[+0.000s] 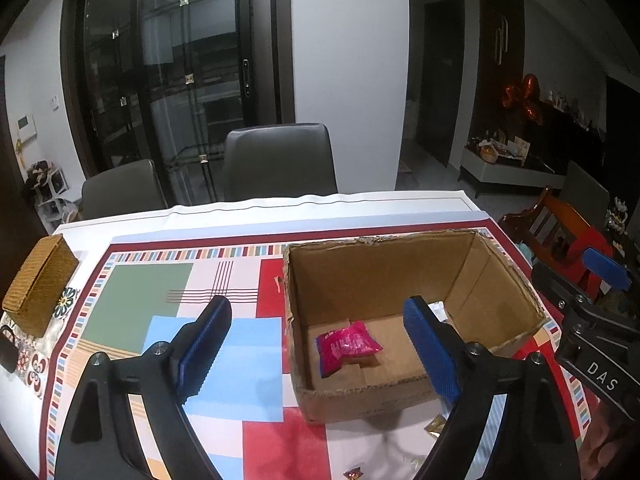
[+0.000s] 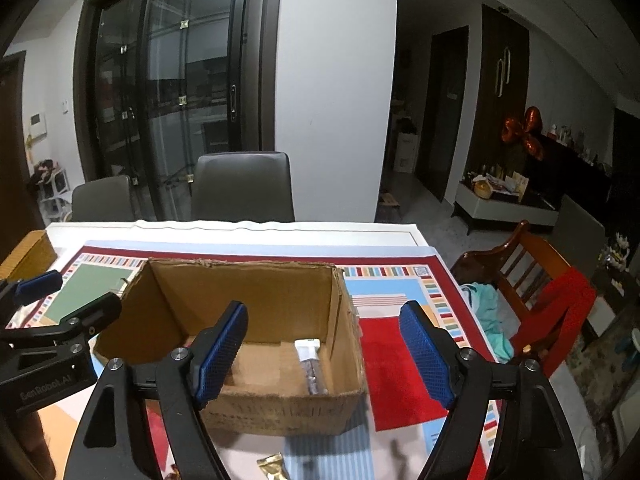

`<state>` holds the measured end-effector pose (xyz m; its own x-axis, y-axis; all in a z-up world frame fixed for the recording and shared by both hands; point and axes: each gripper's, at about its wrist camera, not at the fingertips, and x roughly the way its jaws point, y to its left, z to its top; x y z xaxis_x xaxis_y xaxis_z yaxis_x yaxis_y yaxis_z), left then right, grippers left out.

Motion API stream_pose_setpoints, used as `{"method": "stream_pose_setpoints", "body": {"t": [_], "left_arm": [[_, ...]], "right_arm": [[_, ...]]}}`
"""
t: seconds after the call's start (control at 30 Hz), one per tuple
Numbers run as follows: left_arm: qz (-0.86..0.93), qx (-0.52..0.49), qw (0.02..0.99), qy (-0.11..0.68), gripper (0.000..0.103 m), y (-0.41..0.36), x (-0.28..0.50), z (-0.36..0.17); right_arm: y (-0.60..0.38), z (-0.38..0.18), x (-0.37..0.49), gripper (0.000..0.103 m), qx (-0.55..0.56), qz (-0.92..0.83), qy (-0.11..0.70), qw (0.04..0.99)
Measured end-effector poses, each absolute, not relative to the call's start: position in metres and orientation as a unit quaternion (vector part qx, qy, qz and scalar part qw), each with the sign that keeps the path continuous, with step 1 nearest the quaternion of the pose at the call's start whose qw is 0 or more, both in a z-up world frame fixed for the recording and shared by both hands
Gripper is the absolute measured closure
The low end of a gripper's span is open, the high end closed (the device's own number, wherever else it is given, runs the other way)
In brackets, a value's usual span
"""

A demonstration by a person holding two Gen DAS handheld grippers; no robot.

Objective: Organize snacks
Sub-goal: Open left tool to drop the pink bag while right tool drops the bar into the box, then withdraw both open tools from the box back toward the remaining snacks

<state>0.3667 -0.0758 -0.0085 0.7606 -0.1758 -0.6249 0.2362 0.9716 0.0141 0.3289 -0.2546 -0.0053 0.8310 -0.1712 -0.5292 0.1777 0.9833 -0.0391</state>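
Open cardboard box [image 1: 400, 280] on a patterned cloth [image 1: 160, 300] covering the table [image 1: 320, 204]; its torn rim stands well clear of the table's far edge, with bare cloth to its left. Left gripper [image 1: 316, 354] hangs above the box's near-left corner, jaws spread, nothing between them. Right gripper [image 2: 334, 354] hangs above the near-right wall, jaws likewise spread and empty. Inside the box lie a pink packet [image 1: 346, 347] near the left wall and a clear tube packet [image 2: 311, 366] beside the right wall, its top partly hidden in the left view by a finger. Small wrapped snacks [image 2: 274, 466] on the near cloth are cut off by the frame. A wicker box [image 1: 40, 284] sits at the left edge.
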Motion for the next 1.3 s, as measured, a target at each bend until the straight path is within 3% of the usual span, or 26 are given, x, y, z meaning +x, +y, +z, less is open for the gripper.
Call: {"method": "stream_pose_setpoints", "body": {"t": [1.3], "left_arm": [[-0.12,0.059,0.939,0.318,0.015,-0.044,0.27,-0.023]], "right_arm": [[-0.239,-0.025,0.233,0.024,0.03,-0.105,0.284,0.953]]}}
